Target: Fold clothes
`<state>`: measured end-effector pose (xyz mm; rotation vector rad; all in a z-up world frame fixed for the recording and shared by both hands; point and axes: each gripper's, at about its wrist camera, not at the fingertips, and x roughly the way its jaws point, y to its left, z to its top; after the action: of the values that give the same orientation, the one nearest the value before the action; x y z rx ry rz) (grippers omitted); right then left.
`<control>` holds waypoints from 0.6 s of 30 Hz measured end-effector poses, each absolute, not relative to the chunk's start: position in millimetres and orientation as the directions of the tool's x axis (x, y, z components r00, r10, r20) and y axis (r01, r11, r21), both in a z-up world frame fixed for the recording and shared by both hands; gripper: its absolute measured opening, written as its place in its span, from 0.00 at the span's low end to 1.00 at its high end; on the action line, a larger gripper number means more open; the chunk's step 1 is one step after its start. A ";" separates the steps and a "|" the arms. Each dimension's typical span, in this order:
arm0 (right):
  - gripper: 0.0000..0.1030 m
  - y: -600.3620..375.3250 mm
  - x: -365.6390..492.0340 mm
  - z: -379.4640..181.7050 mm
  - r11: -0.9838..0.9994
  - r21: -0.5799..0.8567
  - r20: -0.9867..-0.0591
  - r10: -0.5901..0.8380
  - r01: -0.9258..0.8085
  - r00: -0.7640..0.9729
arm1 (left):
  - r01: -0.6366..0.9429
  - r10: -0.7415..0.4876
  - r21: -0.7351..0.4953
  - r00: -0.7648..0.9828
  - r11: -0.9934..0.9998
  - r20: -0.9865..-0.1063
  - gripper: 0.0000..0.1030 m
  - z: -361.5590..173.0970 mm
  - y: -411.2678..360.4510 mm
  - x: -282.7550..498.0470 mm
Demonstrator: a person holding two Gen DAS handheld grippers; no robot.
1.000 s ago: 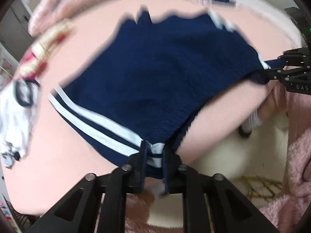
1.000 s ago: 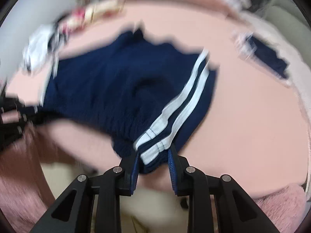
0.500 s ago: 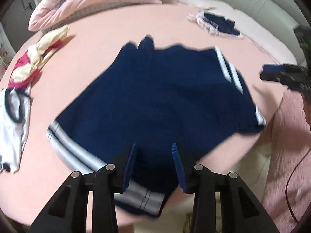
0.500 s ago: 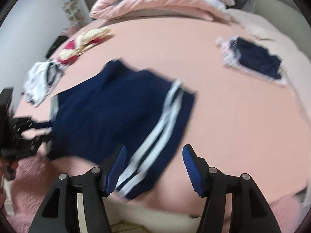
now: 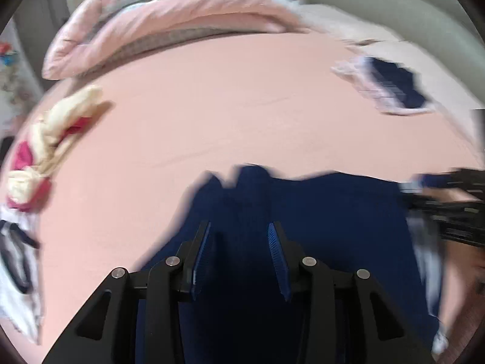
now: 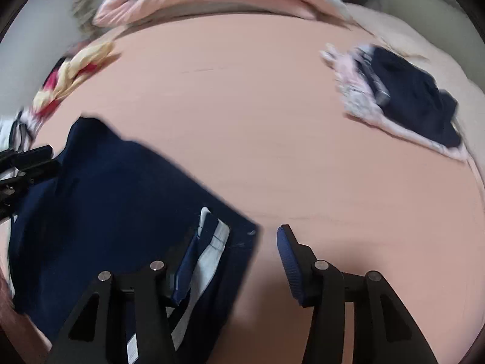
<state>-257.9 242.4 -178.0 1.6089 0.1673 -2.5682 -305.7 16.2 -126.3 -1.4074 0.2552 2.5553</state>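
Navy shorts (image 5: 318, 212) with white side stripes lie spread on the pink bed sheet (image 5: 212, 106). My left gripper (image 5: 239, 227) hovers open above the shorts' middle, its pads apart and pressing on nothing. In the right wrist view the shorts (image 6: 106, 197) fill the lower left. My right gripper (image 6: 239, 233) is over their striped right edge, and its jaws are closing. The shorts' corner and bare sheet lie below the gap, with no pad pressing on cloth. Each gripper shows in the other's view: the right gripper (image 5: 448, 206) at the right edge, the left gripper (image 6: 27, 163) at the left edge.
A folded navy piece on a pale pink garment (image 6: 409, 103) lies at the far right of the bed. A yellow and red garment (image 5: 51, 139) and a white one (image 5: 15, 257) lie at the left. A rolled pink duvet (image 5: 166, 24) runs along the back.
Both grippers let go of the shorts' edge, opened, and moved forward over the bed. The shorts, held up a second ago, now lie flat on the sheet.
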 end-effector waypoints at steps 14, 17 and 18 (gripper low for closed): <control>0.51 264.2 -264.2 -155.7 -0.996 0.037 -0.888 -0.069 0.079 -0.455 | -0.246 -0.049 0.192 -0.490 -0.950 -0.870 0.37 -154.8 12.2 -297.9; 0.51 268.1 -261.5 -154.2 -0.998 0.000 -0.889 -0.031 0.068 -0.458 | -0.161 -0.027 0.132 -0.530 -0.978 -0.847 0.36 -141.7 -12.9 -292.8; 0.51 266.7 -260.8 -155.5 -0.997 -0.023 -0.890 -0.015 0.078 -0.456 | -0.155 0.021 0.077 -0.545 -0.985 -0.838 0.36 -135.5 -19.8 -290.3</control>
<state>-260.8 266.7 -155.5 1.6077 0.0929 -2.6336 -290.3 -19.8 -135.5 -1.4450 0.2158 2.6673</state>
